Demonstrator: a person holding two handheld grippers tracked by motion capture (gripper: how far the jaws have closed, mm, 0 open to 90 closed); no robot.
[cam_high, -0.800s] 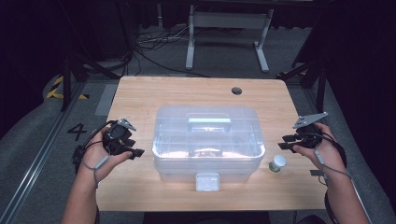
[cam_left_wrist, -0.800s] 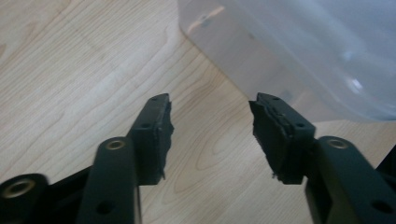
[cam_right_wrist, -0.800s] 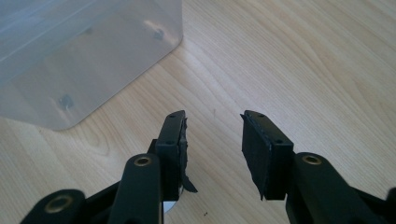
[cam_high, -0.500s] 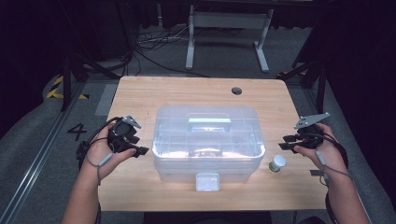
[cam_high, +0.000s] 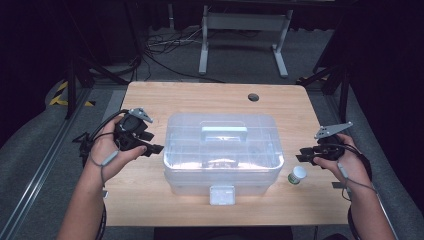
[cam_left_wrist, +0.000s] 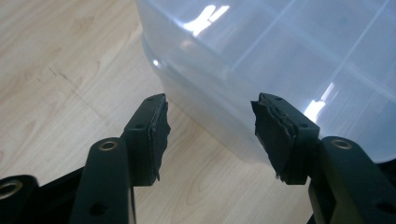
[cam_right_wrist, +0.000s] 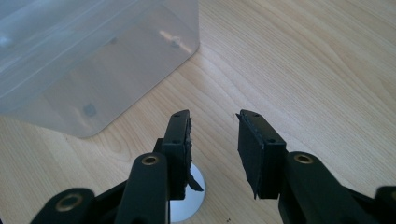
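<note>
Where bin (cam_high: 222, 165) sits, bottle (cam_high: 298, 175) beside.

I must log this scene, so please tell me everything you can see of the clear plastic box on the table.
The box is clear, frosted-looking plastic with rounded corners. Its lid is on, with a moulded handle on top and a latch on the near side. It stands level, mid-table, on the wood. The left gripper is close beside its left end; contact cannot be told. Its contents are unclear.
</note>
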